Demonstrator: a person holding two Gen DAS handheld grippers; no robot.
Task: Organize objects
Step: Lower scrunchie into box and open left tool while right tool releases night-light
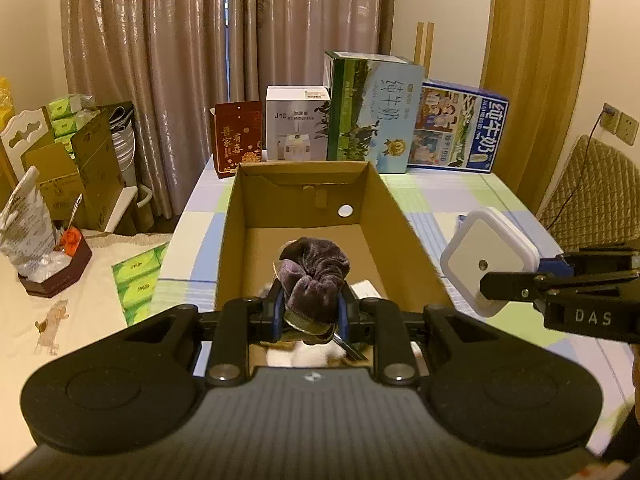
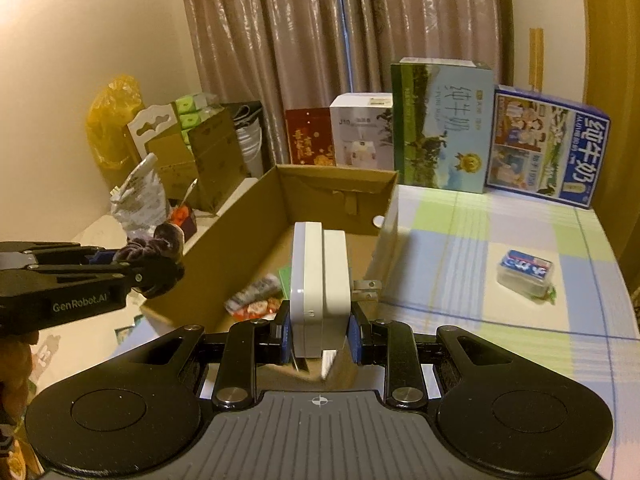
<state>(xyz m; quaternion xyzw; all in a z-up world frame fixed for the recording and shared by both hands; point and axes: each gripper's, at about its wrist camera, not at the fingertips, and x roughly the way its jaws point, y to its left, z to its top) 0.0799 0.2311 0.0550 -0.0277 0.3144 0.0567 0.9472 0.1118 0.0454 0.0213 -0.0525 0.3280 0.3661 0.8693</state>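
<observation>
A: Item one, left hand-held gripper (image 1: 310, 314): clamped on a purple velvet scrunchie (image 1: 314, 276), held above the near end of the open cardboard box (image 1: 400, 240). Not yet dropped in.

B: Item two, right hand-held gripper (image 2: 320, 330): clamped on a white plug adapter (image 2: 318, 288), prongs pointing right, held over the box's near right corner. Also not yet in.

A: Already in the box: a red-and-white snack packet (image 2: 254, 302) and something green (image 2: 286, 276) beside it on the floor of the box.

B: Left to do, by my reckoning: release both held items, then fetch the small blue packet in a clear wrapper (image 2: 526, 274) lying alone on the checked desk (image 2: 520, 328), well apart from the box.

A: Unclear: the green thing is mostly hidden behind the adapter. Something white and tan below the left gripper is too blurred to name. The box's near wall is cut off by both grippers.
</observation>
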